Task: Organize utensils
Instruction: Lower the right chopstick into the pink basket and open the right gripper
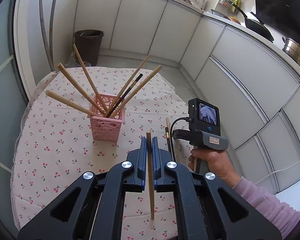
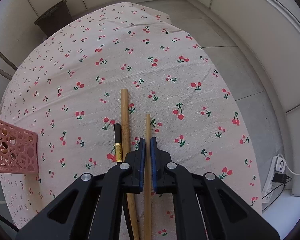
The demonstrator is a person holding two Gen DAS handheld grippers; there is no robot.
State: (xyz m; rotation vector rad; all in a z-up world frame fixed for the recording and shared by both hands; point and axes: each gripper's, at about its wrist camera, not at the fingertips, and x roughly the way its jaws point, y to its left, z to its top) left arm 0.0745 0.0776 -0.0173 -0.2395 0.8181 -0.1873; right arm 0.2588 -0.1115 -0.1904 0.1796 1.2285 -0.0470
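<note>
On the desk (image 1: 50,160) with its cherry-print cloth, your pink basket (image 1: 107,124) stands upright, six chopsticks fanned out of it. Your left gripper (image 1: 149,140) has its fingers pinching a bamboo chopstick (image 1: 151,180) that runs between the blue pads. Your right gripper (image 2: 147,140) has its fingers pressed onto a thin bamboo chopstick (image 2: 147,128) lying on the cloth. Just beside it to the left lie a thicker bamboo chopstick (image 2: 125,116) and a black chopstick (image 2: 118,140) with a gold band.
</note>
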